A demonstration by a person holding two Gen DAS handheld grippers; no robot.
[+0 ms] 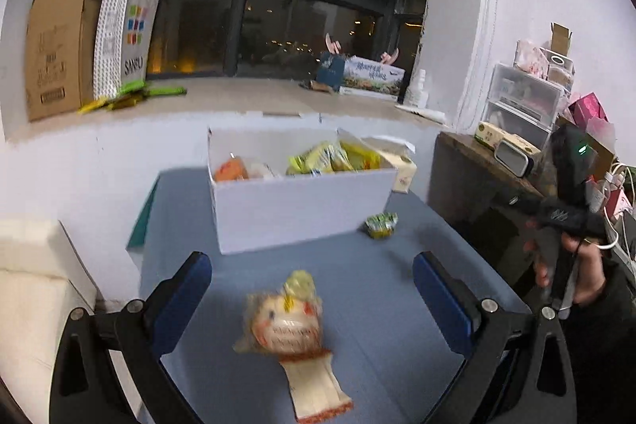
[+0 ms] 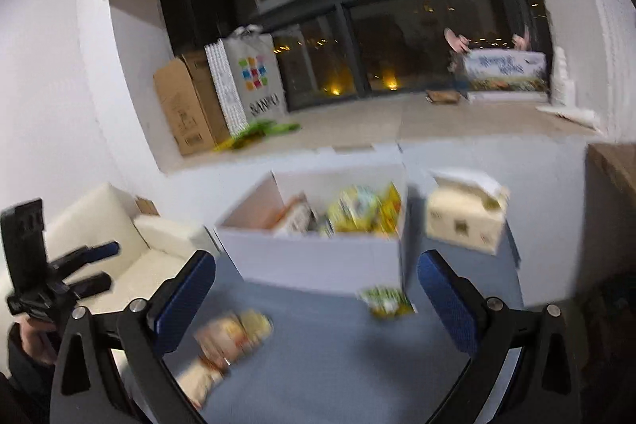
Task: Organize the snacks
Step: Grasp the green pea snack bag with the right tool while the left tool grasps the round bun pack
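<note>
A white cardboard box (image 1: 302, 213) stands on the blue table (image 1: 397, 304) and holds yellow and orange snack packs (image 1: 330, 157). A doll-faced snack bag (image 1: 294, 336) lies on the table between the open fingers of my left gripper (image 1: 312, 301), which hovers above it, empty. A small green-yellow snack pack (image 1: 381, 225) lies by the box's right front corner. In the right wrist view my right gripper (image 2: 316, 301) is open and empty above the table, with the box (image 2: 318, 257), the green pack (image 2: 387, 301) and the doll bag (image 2: 226, 344) ahead.
A cream tissue box (image 2: 465, 221) stands right of the white box. A dark wooden side table (image 1: 477, 177) with clutter is at the right. A white sofa (image 2: 119, 245) is at the left. A window ledge (image 1: 238, 98) behind holds cardboard boxes and bags.
</note>
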